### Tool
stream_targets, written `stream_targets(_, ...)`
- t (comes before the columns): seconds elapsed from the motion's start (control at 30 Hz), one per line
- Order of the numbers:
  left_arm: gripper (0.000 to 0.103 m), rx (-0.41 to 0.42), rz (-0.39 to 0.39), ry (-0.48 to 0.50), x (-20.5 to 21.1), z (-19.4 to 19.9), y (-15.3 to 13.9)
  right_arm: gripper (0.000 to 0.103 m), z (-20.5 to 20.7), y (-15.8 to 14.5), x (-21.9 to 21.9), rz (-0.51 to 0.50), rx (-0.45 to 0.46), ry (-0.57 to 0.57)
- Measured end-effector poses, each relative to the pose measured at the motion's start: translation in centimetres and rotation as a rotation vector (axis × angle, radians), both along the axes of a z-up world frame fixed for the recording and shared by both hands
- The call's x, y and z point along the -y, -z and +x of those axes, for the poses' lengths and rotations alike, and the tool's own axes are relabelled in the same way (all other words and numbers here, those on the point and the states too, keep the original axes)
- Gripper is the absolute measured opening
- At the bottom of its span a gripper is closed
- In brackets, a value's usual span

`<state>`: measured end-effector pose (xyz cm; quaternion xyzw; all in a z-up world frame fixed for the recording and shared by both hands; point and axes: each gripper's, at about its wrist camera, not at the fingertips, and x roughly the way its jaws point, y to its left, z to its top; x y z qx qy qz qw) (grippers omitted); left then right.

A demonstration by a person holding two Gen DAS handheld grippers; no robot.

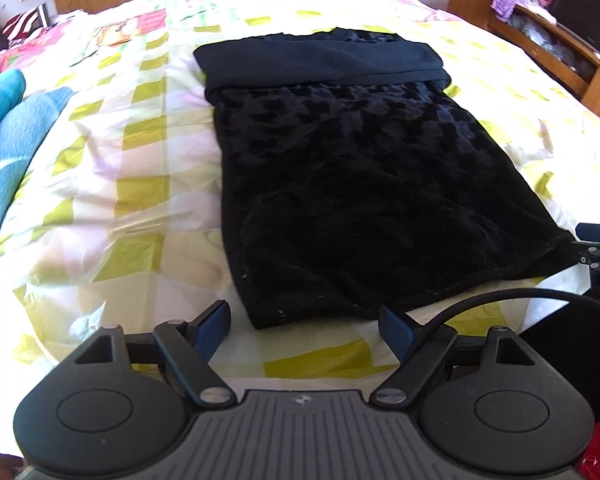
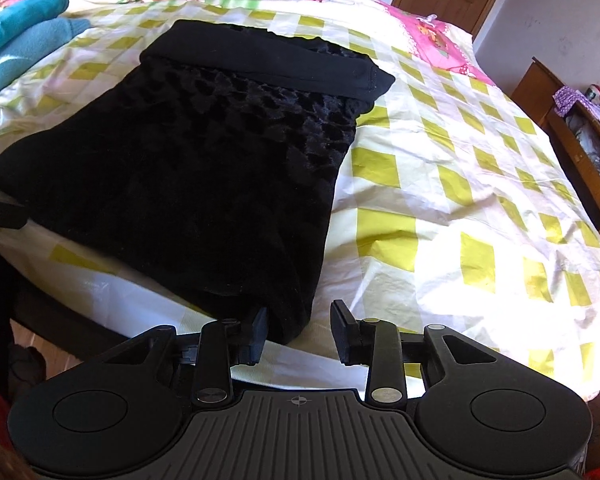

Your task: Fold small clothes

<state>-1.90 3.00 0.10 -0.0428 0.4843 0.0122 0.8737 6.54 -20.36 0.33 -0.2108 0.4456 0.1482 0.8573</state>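
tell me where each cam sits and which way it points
Left wrist: sits on the left tongs, low at the bed's near edge, looking forward over the black garment toward the wardrobe; its own open fingers show, and part of the right tongs at the right edge.
Right wrist: sits on the right tongs, at the garment's near right corner, looking across the bed toward a door; its open fingers straddle that corner.
Shared: the black garment, checked bedsheet, blue cloth.
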Motion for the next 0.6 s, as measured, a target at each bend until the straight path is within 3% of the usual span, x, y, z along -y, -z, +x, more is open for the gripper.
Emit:
stream_targets(0.07,0.094,0.016,0.011,0.001,0.0,-0.6,-0.4,0.022,0.2,0.3,0.1,0.013,0.022,0.033)
stream_targets(0.1,0.094,0.024,0.022,0.008,0.2,-0.9,-0.6,0.01,0.3,0.1,0.4,0.043,0.02,0.049)
stream_targets(0.13,0.094,0.033,0.032,0.02,0.4,-1.2,-0.8,0.008,0.4,-0.2,0.7,0.078,0.015,0.067)
stream_targets(0.37,0.096,0.091,0.123,0.076,2.0,-1.2,-1.3,0.002,0.2,-2.9,3.7,0.313,0.019,0.246)
stream_targets(0.53,0.096,0.092,0.133,0.065,2.1,-0.7,-0.8,0.002,0.5,-3.0,4.4,0.36,0.0,0.274)
stream_targets(0.6,0.096,0.102,0.183,0.067,2.6,-0.7,-0.7,0.002,0.3,-3.0,4.2,0.362,0.005,0.267)
